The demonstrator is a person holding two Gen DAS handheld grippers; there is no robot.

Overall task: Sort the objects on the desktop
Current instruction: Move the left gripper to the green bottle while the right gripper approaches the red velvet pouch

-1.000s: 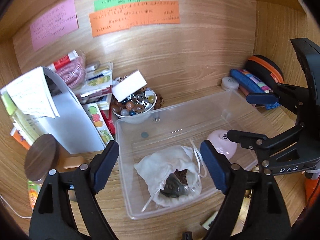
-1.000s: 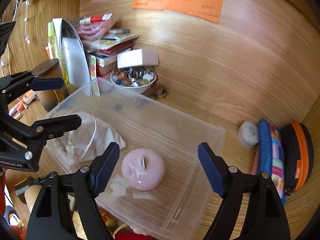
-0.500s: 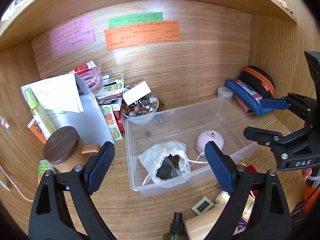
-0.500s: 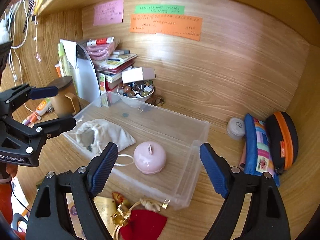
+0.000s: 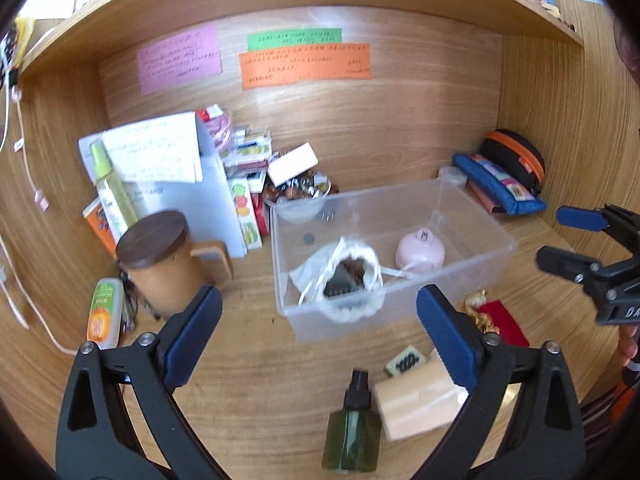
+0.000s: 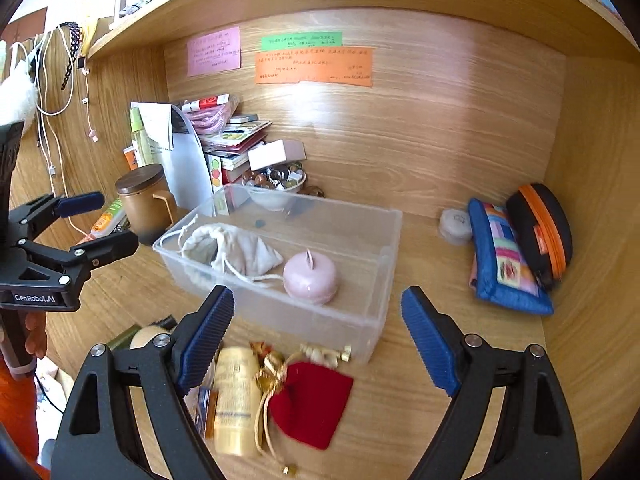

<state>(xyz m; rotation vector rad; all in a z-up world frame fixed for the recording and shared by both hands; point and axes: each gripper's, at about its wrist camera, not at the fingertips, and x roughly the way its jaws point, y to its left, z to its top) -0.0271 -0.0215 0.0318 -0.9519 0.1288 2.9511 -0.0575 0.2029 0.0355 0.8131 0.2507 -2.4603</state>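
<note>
Clear plastic bin (image 6: 384,240) mid-desktop, toward back wall. Inside: white drawstring cloth pouch (image 6: 232,248) at its left end, pink round ceramic jar (image 6: 311,278) toward right. Two items sorted, by judgement.

Left outside, along desktop front edge: red velvet pouch (image 6: 310,402), cream rectangular tube (image 6: 234,396), dark green spray bottle (image 5: 352,436), mahjong-style tile (image 5: 406,364), beige block (image 5: 420,402).

Left gripper (image 5: 320,344) jaws opening, nothing between. Right gripper (image 6: 316,340) spread wide, empty.

Likely next: pick from front-edge cluster.
</note>
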